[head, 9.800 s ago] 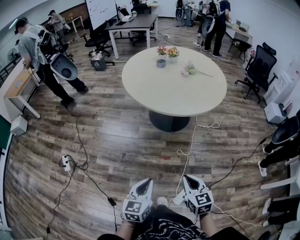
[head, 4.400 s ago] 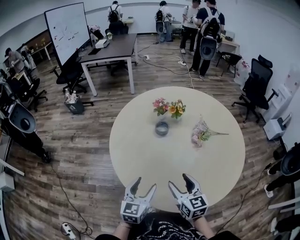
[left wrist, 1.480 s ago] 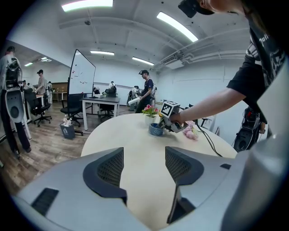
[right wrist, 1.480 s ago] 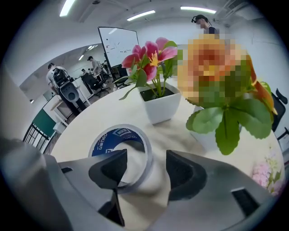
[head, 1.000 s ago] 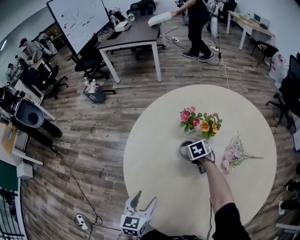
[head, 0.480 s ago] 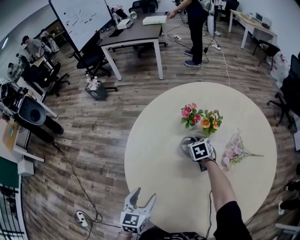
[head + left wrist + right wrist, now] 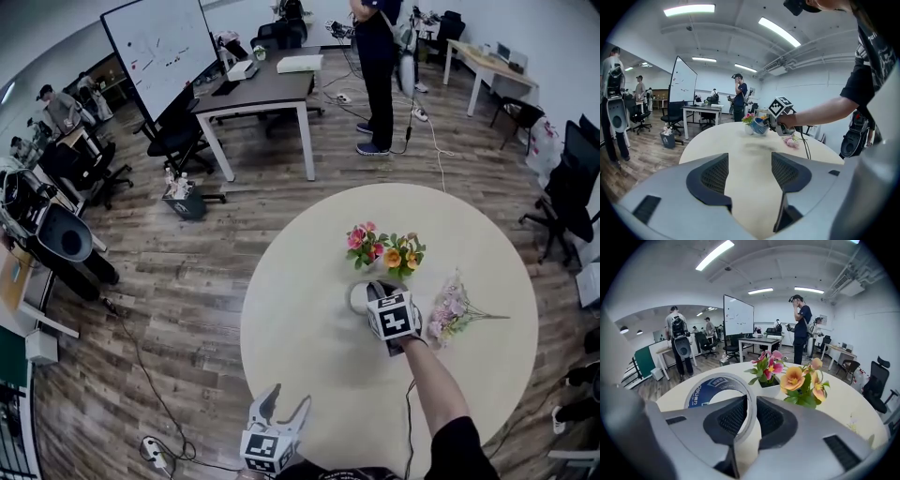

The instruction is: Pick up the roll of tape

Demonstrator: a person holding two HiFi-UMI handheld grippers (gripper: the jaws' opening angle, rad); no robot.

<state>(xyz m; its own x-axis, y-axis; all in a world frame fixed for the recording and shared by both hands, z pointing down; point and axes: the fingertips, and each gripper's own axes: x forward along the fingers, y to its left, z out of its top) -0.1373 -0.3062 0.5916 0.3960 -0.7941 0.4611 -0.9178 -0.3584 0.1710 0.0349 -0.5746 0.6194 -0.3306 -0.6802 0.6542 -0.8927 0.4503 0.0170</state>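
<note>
Now clear of the surface (image 7: pixel 300 328), the roll of tape (image 7: pixel 701 392) rides in the right tool (image 7: pixel 749 411), whose jaws are clenched across the roll's thin wall, one pad inside the ring and one outside. A second ago this tool sat low over the roll, which lay flat beside the pot of flowers (image 7: pixel 384 251). Since then the outstretched arm has come up, and the left tool's view shows the roll in the air, tilted on edge, with a soft shadow on the round surface beneath it. The loose bouquet (image 7: pixel 452 314) lies untouched just to the right. The left tool (image 7: pixel 284 408) waits at the near rim, jaws apart with nothing between them.

The lift looks like the decisive step, so the pickup seems all but complete. What remains is to hold the grip steady, since a roll pinched at one point on its wall could swing or slip if the hand jerks.
</note>
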